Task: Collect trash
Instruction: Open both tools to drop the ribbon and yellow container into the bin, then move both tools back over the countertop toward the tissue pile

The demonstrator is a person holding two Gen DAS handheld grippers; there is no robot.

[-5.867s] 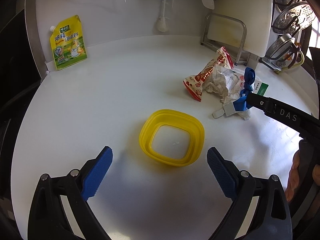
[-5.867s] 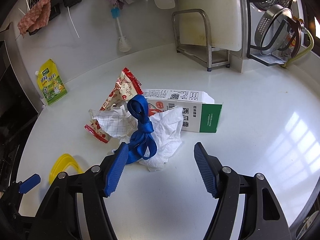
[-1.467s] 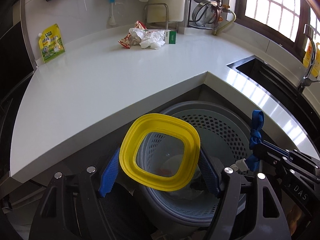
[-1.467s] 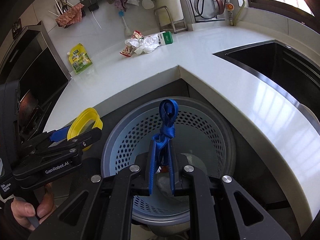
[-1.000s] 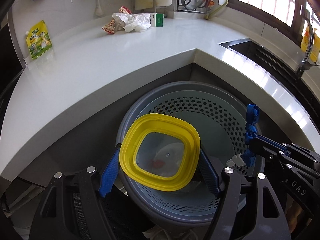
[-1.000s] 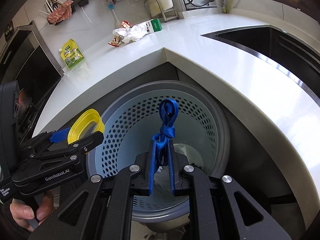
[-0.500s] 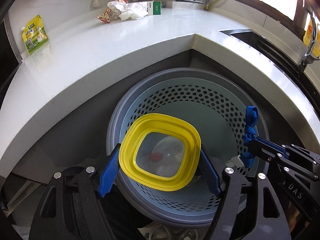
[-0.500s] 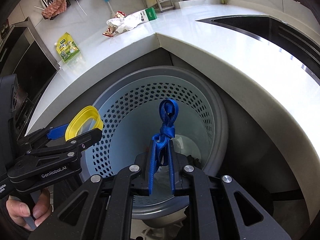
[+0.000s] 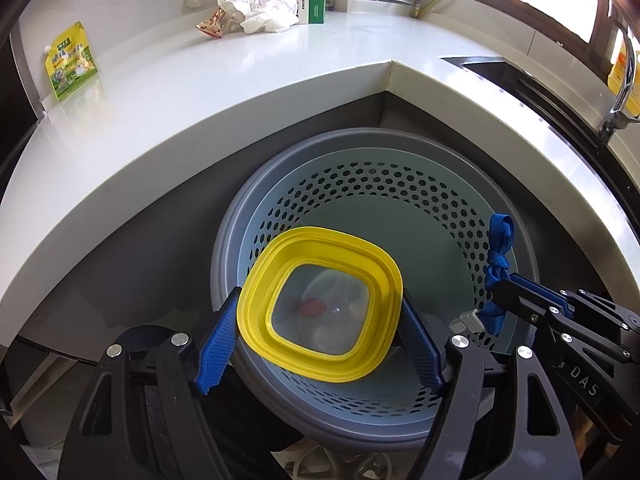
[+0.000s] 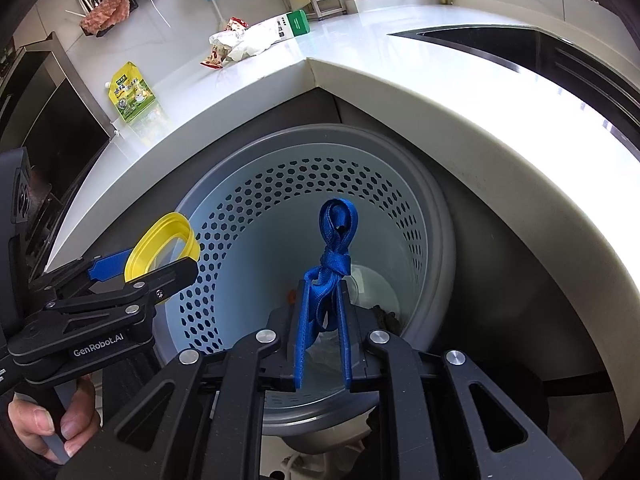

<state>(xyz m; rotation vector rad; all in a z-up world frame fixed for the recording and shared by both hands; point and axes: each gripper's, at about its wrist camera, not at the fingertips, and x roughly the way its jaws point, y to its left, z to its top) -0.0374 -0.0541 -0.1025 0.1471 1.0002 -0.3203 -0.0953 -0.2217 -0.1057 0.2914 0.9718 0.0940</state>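
**Both loads over the bin**

Left gripper clamps the yellow lid, its fingers on either edge, above the perforated bin. Right gripper pinches the knotted blue strap over the same bin. Something red, perhaps scraps, lies inside. More trash sits at the table's far edge.

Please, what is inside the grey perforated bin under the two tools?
At the bottom of the bin lie a small red scrap, pale round items and some dark bits. The yellow lid and blue strap, held above, hide the rest of the floor.
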